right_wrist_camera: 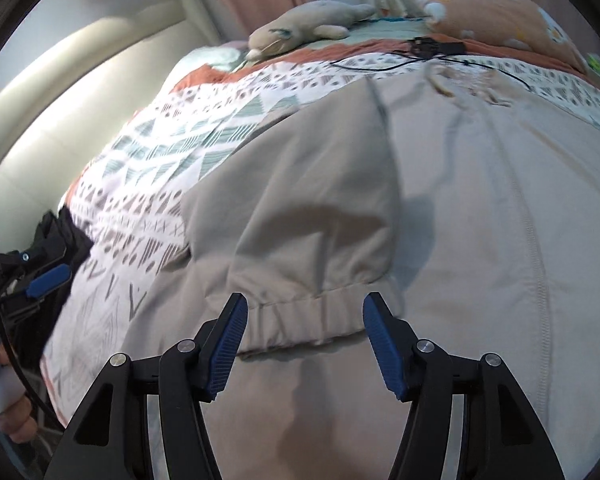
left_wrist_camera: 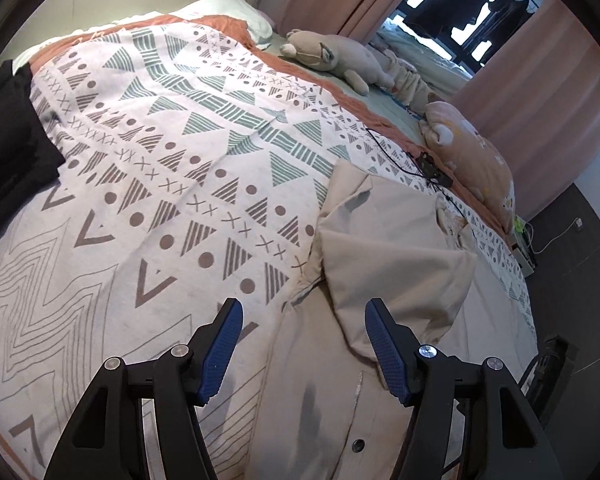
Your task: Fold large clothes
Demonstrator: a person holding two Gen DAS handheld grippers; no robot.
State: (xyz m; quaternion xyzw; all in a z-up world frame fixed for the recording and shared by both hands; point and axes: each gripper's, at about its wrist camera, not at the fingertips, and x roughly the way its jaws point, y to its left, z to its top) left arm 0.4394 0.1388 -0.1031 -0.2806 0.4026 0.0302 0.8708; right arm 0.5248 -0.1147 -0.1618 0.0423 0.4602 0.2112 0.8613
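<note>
While both claws gape empty, the beige jacket [right_wrist_camera: 440, 208] lies just beneath them.

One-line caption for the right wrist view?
Open right gripper poised over the elastic cuff of a beige jacket spread on a patterned bedspread.

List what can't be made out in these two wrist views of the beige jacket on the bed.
- Beige jacket, left wrist view: hem cut off by the bottom edge.
- Jacket's far collar area, right wrist view: blurred.
- Black garment, left wrist view: cut off by the left edge.
- Left hand-held gripper, right wrist view: one pad shows.
</note>
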